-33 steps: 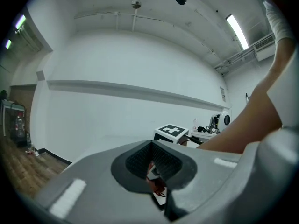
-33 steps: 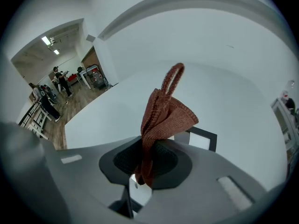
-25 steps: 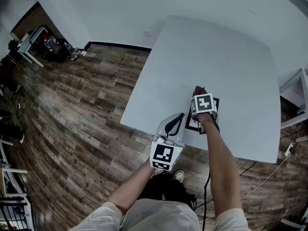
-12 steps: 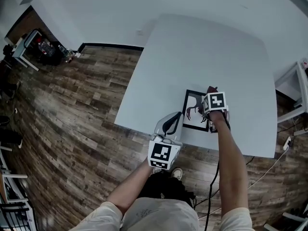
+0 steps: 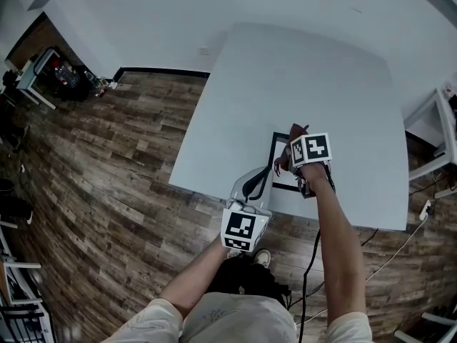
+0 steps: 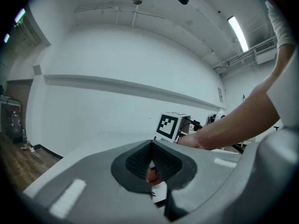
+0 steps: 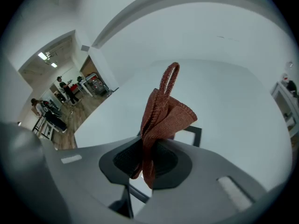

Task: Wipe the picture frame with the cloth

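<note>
A black-edged picture frame [image 5: 280,178] lies flat near the front edge of the white table [image 5: 307,77]. My right gripper [image 5: 294,156] is over the frame, shut on a rust-red knitted cloth [image 5: 284,159]. In the right gripper view the cloth [image 7: 163,115] sticks up out of the closed jaws [image 7: 147,157], with a corner of the frame [image 7: 199,135] behind it. My left gripper [image 5: 258,181] is shut at the frame's near left edge. In the left gripper view its pads meet [image 6: 150,161], and the right gripper's marker cube [image 6: 169,125] shows beyond them.
The table's front and left edges drop to a wood plank floor [image 5: 107,156]. A white shelf [image 5: 439,131] stands to the right, and cables [image 5: 400,252] lie on the floor. People and furniture [image 7: 60,90] are far off in the room.
The right gripper carried the cloth to the frame's right side, then back toward its left. The left gripper stayed at the frame's near edge.
</note>
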Tool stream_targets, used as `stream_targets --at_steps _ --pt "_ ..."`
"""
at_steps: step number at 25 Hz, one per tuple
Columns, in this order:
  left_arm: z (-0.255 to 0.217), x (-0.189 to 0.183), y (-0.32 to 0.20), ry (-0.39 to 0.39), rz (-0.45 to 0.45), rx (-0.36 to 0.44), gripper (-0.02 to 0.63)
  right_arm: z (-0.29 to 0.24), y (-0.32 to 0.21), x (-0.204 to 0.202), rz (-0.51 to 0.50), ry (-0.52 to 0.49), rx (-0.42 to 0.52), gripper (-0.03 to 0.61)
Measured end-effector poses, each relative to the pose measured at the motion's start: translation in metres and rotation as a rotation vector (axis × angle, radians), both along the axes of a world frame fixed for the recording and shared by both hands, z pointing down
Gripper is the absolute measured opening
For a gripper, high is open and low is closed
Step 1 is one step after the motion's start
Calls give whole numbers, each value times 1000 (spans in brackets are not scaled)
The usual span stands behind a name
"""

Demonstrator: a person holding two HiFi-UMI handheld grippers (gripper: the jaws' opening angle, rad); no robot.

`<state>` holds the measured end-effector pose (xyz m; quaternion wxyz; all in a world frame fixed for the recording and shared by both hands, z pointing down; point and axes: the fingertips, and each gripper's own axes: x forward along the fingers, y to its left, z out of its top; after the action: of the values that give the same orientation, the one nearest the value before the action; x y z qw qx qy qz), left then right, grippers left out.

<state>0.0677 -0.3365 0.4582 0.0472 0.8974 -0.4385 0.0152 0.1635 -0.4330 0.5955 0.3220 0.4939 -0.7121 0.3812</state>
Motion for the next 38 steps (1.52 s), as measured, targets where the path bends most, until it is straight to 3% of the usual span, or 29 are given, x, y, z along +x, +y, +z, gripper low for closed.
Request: stream_targets --at_steps 5,11,16,24,28,32,35,38 --pt "1 -8 1 0 -14 -11 0 8 5 -51 -81 -60 -50 80" --pt "2 -17 -2 -9 -36 -6 0 32 14 -53 -79 -19 -91 80" --pt "1 -12 -6 28 -23 -29 0 36 21 -25 -30 -7 -91 80" --pt "-1 9 0 59 16 -38 0 32 45 71 90 85 -117 80" --pt "-3 15 0 65 28 -34 0 26 47 87 133 73 -109 80" --pt "-5 9 -4 54 9 -35 0 7 44 60 110 -44 -56 80" --pt "-6 -12 -16 48 -46 -36 0 -10 45 14 22 -141 -28 80" --pt "-5 -35 -24 52 -95 -45 0 -13 50 -30 -77 -146 -32 80"
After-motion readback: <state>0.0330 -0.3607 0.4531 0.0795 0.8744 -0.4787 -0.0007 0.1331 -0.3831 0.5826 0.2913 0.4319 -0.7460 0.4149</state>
